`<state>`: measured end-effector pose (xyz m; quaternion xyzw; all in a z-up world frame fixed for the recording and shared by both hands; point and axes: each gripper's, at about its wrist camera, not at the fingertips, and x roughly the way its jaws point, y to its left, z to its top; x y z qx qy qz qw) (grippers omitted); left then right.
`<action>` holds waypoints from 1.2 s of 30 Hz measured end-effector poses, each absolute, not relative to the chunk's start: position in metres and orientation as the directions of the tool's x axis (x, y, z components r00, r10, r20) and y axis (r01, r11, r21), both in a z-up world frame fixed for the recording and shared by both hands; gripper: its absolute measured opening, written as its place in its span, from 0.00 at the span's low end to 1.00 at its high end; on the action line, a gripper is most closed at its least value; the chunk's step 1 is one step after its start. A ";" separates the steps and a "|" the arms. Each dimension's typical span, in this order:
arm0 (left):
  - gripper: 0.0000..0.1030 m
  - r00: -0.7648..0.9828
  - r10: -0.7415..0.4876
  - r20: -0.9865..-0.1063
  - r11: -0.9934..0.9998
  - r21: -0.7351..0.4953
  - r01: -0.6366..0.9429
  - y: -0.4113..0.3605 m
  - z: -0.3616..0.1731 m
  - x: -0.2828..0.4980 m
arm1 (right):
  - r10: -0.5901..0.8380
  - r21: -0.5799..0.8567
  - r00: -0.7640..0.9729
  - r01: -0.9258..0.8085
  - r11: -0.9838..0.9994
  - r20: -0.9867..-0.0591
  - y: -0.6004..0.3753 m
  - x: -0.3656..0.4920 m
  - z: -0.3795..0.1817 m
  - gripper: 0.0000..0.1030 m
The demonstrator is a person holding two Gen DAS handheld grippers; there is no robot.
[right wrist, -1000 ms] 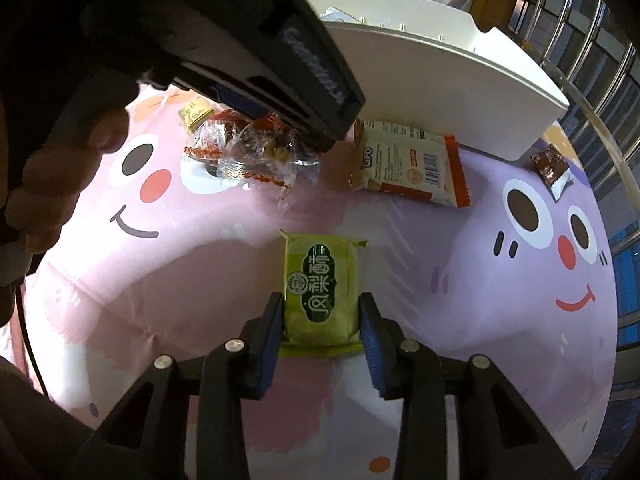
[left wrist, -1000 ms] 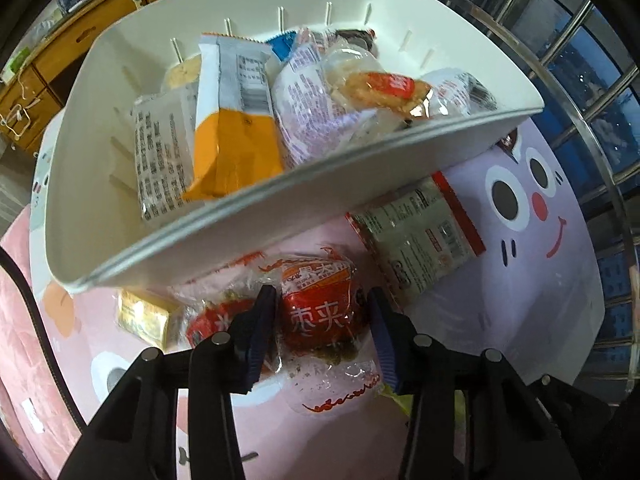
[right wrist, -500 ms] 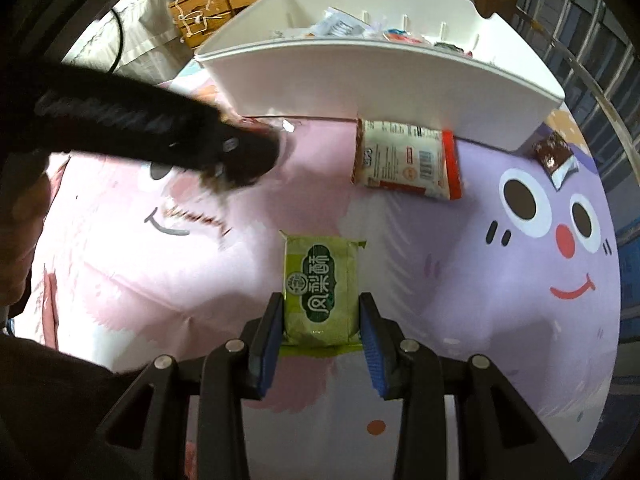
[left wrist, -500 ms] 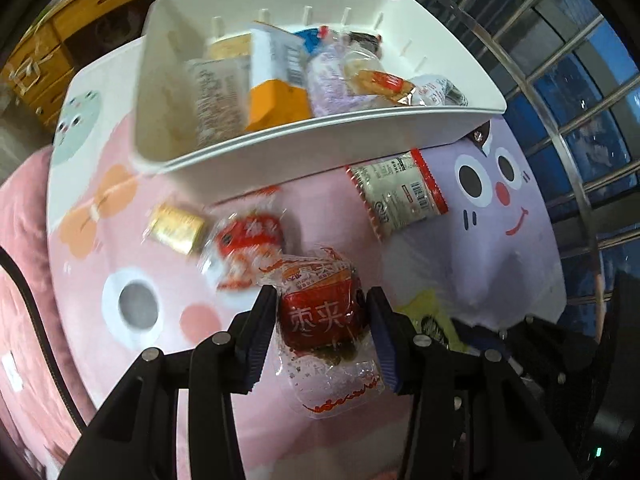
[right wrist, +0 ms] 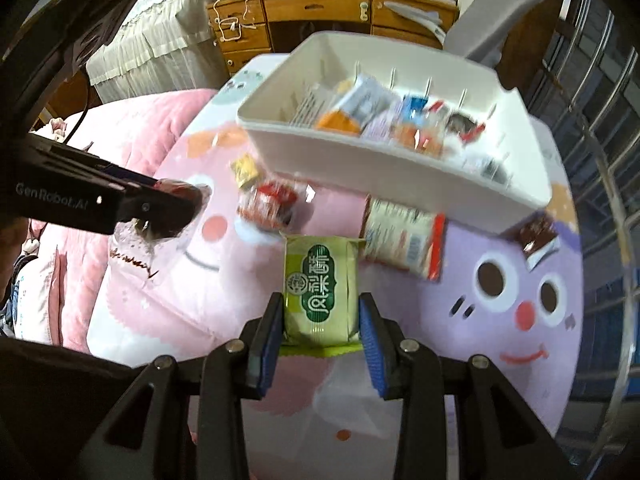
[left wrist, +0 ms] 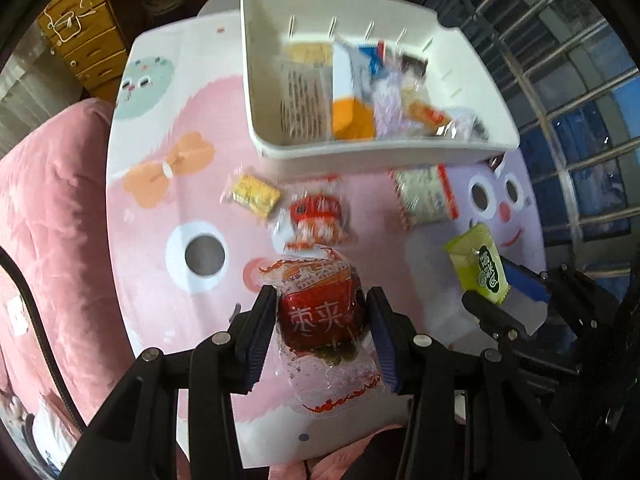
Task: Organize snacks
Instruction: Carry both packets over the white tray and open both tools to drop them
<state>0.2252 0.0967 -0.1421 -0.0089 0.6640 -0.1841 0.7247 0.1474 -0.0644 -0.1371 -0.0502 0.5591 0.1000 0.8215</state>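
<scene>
My left gripper is shut on a red snack packet and holds it well above the table. My right gripper is shut on a green snack packet, also lifted; that packet also shows in the left wrist view. A white bin with several snacks stands at the far side of the table, and it also shows in the right wrist view. On the table lie a yellow packet, a red-and-clear packet and a white packet with a red edge.
The table has a pink and lilac cartoon cover. A small brown packet lies by the bin's right end. A pink cushion is on the left, a metal window grille on the right, and wooden drawers behind.
Both grippers have risen and pulled back from the table with their packets. The bin now looks smaller and farther, and the green packet has left the tabletop.
</scene>
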 end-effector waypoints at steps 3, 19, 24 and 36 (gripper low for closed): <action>0.43 0.076 -0.289 -0.954 0.928 -0.260 0.266 0.093 -0.128 0.235 | 0.097 0.008 0.383 -0.227 0.974 -0.919 -0.070 0.163 -0.120 0.36; 0.43 0.206 -0.360 -0.910 0.906 -0.289 0.309 0.051 -0.091 0.303 | 0.031 -0.020 0.558 -0.085 0.996 -0.829 -0.127 0.233 -0.074 0.36; 0.43 0.256 -0.387 -0.886 0.896 -0.296 0.331 0.038 -0.083 0.323 | 0.004 -0.025 0.588 -0.041 0.999 -0.809 -0.138 0.256 -0.068 0.36; 0.69 0.286 -0.411 -0.865 0.876 -0.287 0.388 0.026 -0.076 0.323 | -0.074 -0.019 0.583 0.100 0.995 -0.809 -0.160 0.274 -0.066 0.43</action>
